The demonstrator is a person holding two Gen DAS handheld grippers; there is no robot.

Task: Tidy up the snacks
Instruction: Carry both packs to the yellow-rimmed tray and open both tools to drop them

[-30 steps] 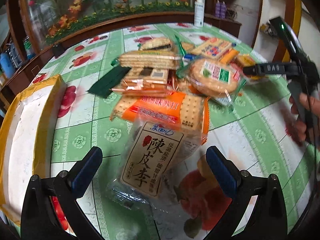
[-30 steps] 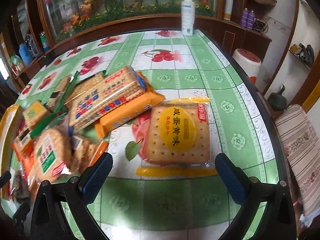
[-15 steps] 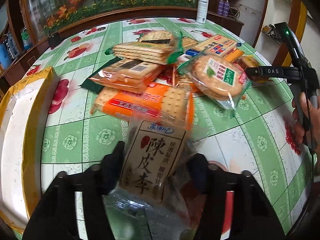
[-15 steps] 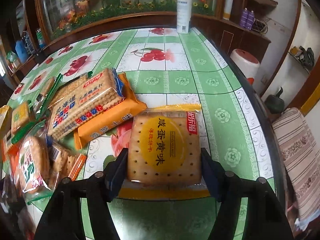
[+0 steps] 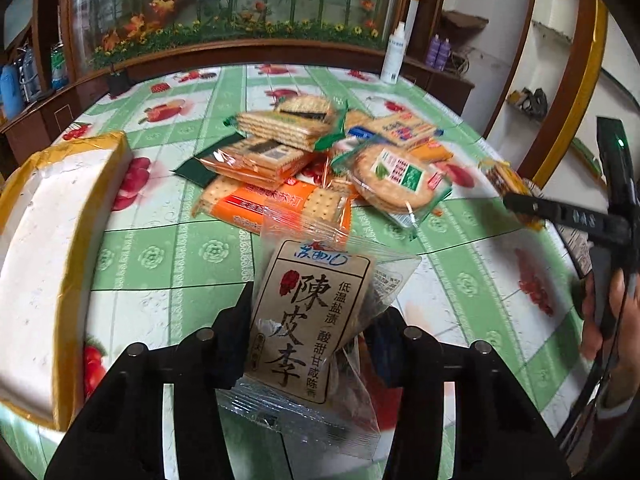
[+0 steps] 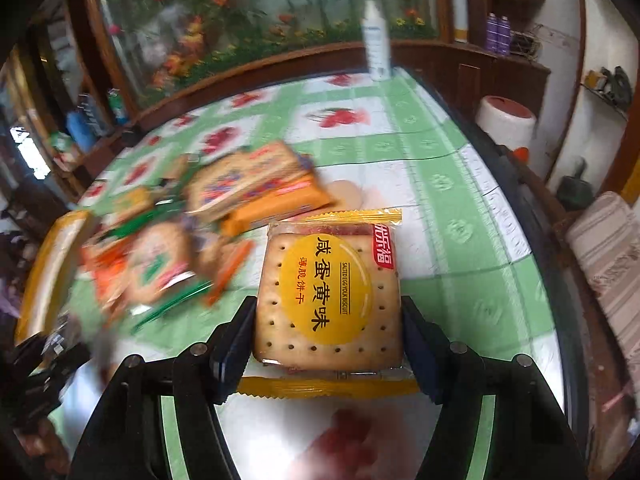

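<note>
Near the front edge of the table (image 5: 168, 248), the left gripper (image 5: 310, 336) pinches the plum candy bag (image 5: 308, 320) and the right gripper (image 6: 328, 328) pinches the salted egg yolk biscuit pack (image 6: 328, 292), both seemingly raised; the far snack pile (image 5: 320, 164) lies unsorted beside the white box (image 5: 44, 248) at left, so the task appears barely begun

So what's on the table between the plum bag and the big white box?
Nothing but bare green-and-white tablecloth, as the left wrist view shows. The plum bag sits in the left gripper, and the white box lies off to its left.
</note>
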